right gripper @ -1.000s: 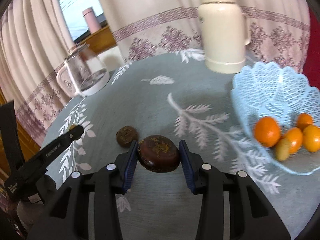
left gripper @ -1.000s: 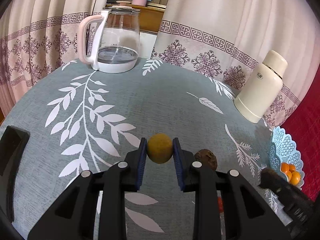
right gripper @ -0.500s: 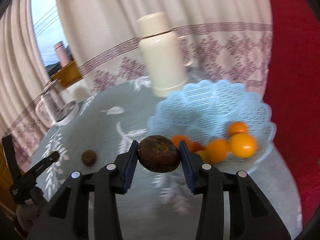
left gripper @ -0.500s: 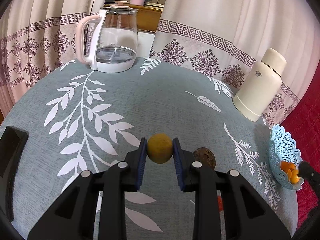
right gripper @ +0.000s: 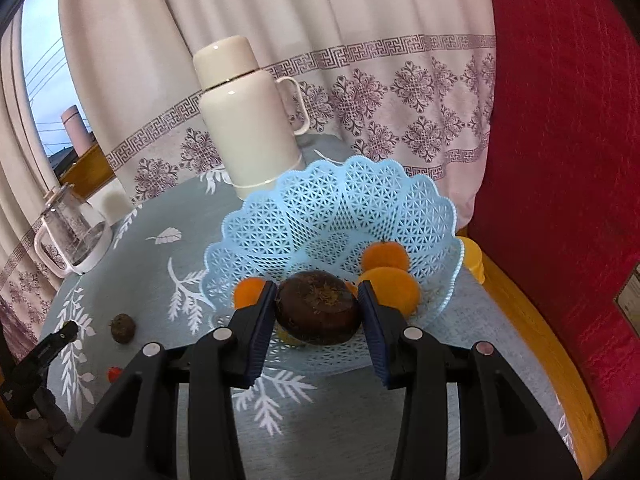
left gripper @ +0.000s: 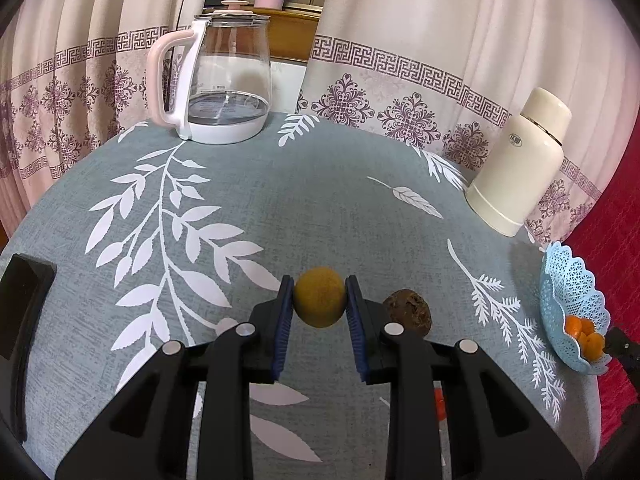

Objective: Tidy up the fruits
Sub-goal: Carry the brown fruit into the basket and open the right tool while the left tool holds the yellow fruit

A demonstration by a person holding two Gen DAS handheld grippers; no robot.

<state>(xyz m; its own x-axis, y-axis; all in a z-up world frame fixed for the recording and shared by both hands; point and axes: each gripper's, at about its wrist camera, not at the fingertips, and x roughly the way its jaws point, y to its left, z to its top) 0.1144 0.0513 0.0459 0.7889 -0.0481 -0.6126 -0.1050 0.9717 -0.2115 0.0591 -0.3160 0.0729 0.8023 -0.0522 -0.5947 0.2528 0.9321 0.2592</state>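
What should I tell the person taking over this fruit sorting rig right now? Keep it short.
Left claw: shut on the yellow-green fruit, held over the middle of the table.
Right claw: shut on the dark brown fruit, at the near rim of the blue basket.
Done: several orange fruits already lie in the basket.
Left: release the dark fruit into the basket, carry the yellow-green one over, then fetch the small brown fruit on the cloth beside the left claw. A small red item also lies near it; unclear what it is.
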